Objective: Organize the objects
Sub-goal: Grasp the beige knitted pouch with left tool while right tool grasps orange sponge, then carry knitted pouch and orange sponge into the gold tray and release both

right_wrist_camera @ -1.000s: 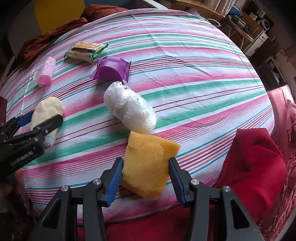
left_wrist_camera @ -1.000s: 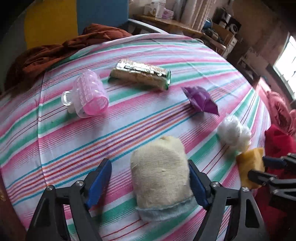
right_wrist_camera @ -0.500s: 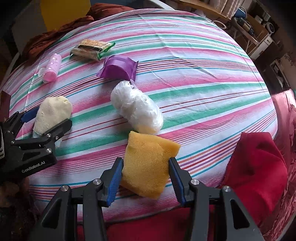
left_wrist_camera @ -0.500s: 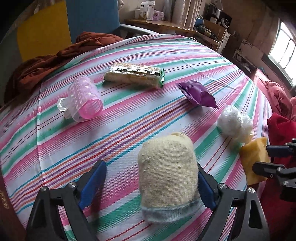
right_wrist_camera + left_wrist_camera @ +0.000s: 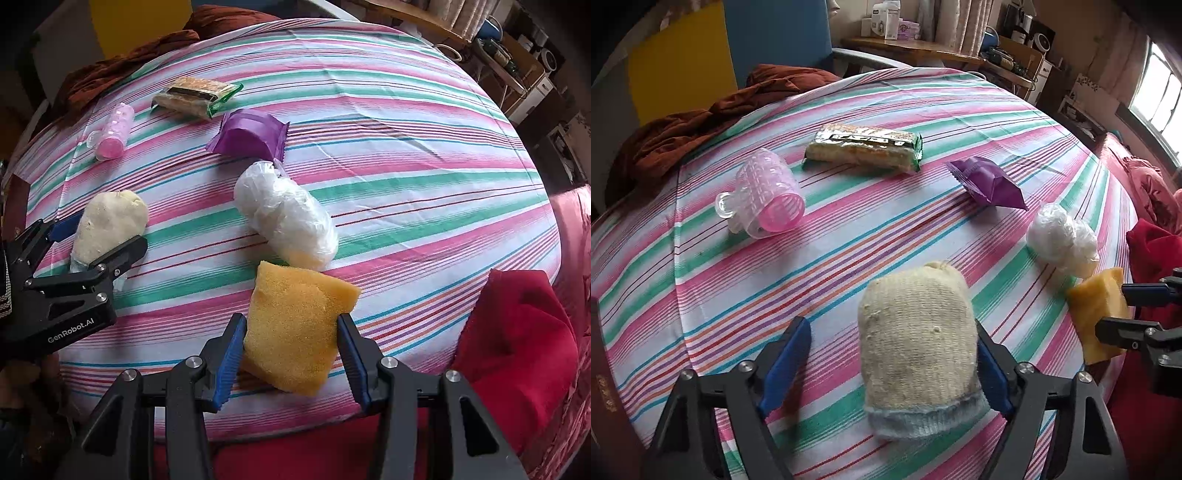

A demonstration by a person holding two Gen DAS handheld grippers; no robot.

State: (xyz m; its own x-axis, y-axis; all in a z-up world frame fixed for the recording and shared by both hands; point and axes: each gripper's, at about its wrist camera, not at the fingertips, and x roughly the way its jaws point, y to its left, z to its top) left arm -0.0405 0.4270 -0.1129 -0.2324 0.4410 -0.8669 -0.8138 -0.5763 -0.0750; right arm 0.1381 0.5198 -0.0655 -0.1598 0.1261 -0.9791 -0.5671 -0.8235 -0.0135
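A cream knitted sock [image 5: 918,350] with a pale blue cuff lies on the striped tablecloth [image 5: 886,240]. My left gripper [image 5: 890,328] straddles it with the jaws closing. The right pad [image 5: 991,376] touches the sock, while the left pad [image 5: 786,362] stands a gap away. My right gripper [image 5: 290,320] is shut on a yellow sponge [image 5: 295,325] at the table's near edge, both pads pressed into its sides. That sponge [image 5: 1097,314] also shows at the right of the left wrist view. The left gripper [image 5: 105,232] around the sock [image 5: 110,225] shows at the left of the right wrist view.
On the cloth lie a pink plastic roller [image 5: 764,199], a biscuit packet [image 5: 862,151], a purple pouch [image 5: 988,184] and a white plastic bundle [image 5: 286,218] just beyond the sponge. A red cloth [image 5: 517,332] hangs at the right edge, a brown cloth [image 5: 701,129] at the far left.
The left gripper's jaws widened around the sock, then narrowed again. The sock has not moved. The right gripper keeps its grip on the sponge.
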